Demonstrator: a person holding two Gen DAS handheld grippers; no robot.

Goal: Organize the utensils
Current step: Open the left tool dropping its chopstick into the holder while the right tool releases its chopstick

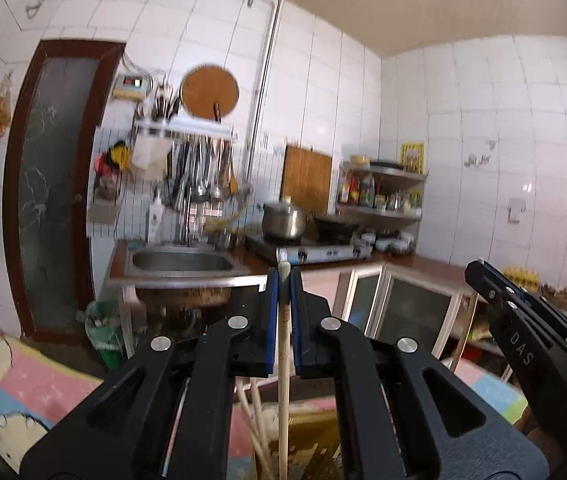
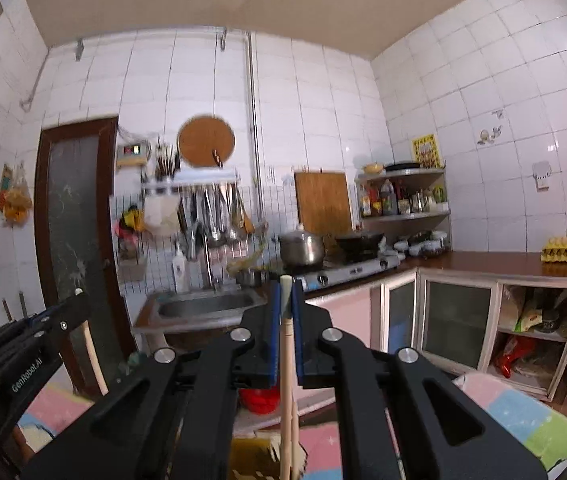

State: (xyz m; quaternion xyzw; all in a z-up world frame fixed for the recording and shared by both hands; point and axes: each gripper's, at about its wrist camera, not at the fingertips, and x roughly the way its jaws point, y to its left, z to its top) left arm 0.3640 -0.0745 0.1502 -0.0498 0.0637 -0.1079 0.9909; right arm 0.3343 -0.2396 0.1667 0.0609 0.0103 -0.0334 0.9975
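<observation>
White-tiled kitchen walls fill both views, with a steel sink (image 1: 182,261) and a gas stove (image 2: 357,270) along a brown counter (image 2: 503,265).

Between the blue pads (image 1: 272,300) of the left gripper (image 1: 283,292) stands a pale wooden chopstick (image 1: 282,360), pinched near its top and hanging straight down; the jaws are closed tight on it. The right gripper (image 2: 286,300) clamps its own pale wooden chopstick (image 2: 286,364) the same way, upright, tip just above the pads. A grip near the upper end probably keeps each stick plumb and ready to drop end-first into a holder, perhaps the cup of utensils (image 2: 165,162) on the wall rack (image 2: 191,182), which is well apart from both grippers. More loose sticks (image 1: 257,420) lie below the left gripper.

Legible writing: "DAS" on the right gripper's side in the left view, "GenRobot.AI" on the left gripper's side in the right view. Bottle labels on the corner shelf (image 2: 403,216) are too small to read.
</observation>
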